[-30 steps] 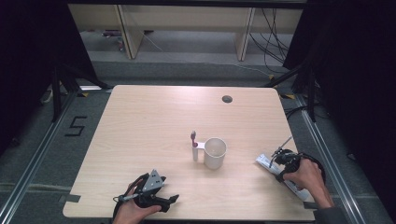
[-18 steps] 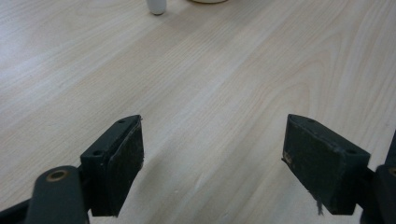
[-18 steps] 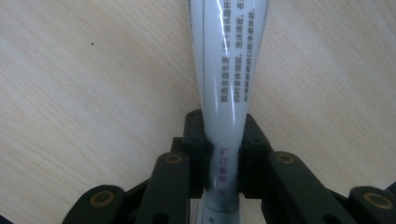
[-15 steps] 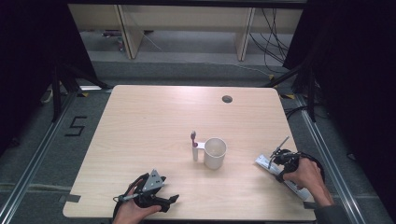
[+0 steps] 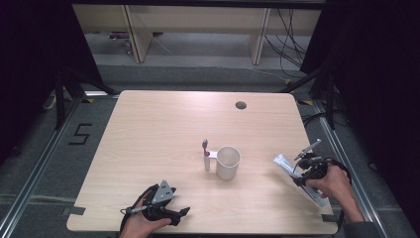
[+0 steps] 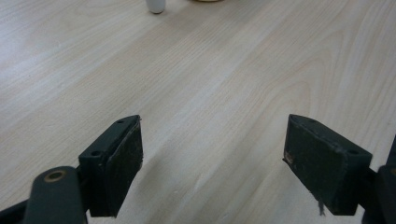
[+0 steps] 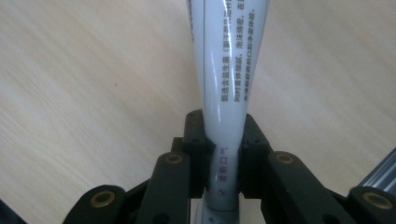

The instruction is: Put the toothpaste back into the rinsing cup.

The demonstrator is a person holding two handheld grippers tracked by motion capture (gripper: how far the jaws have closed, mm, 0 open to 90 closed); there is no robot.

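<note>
A white toothpaste tube (image 7: 224, 56) with printed text lies slanted near the table's right edge, and my right gripper (image 7: 223, 128) is shut on its lower part. From above, the right gripper (image 5: 303, 173) sits over the tube (image 5: 283, 163). A white mug (image 5: 228, 162) stands mid-table. Just left of it, a white toothbrush (image 5: 206, 157) with a purple head stands upright. My left gripper (image 5: 179, 214) rests near the front edge, left of centre. Its jaws (image 6: 215, 158) are wide open over bare wood.
The light wooden table (image 5: 158, 129) has a round cable hole (image 5: 241, 105) at the back right. The table's right edge runs close to the right hand. A dark floor and metal rails surround the table.
The right gripper has shifted only slightly while holding the tube. The left gripper, mug and toothbrush have not moved.
</note>
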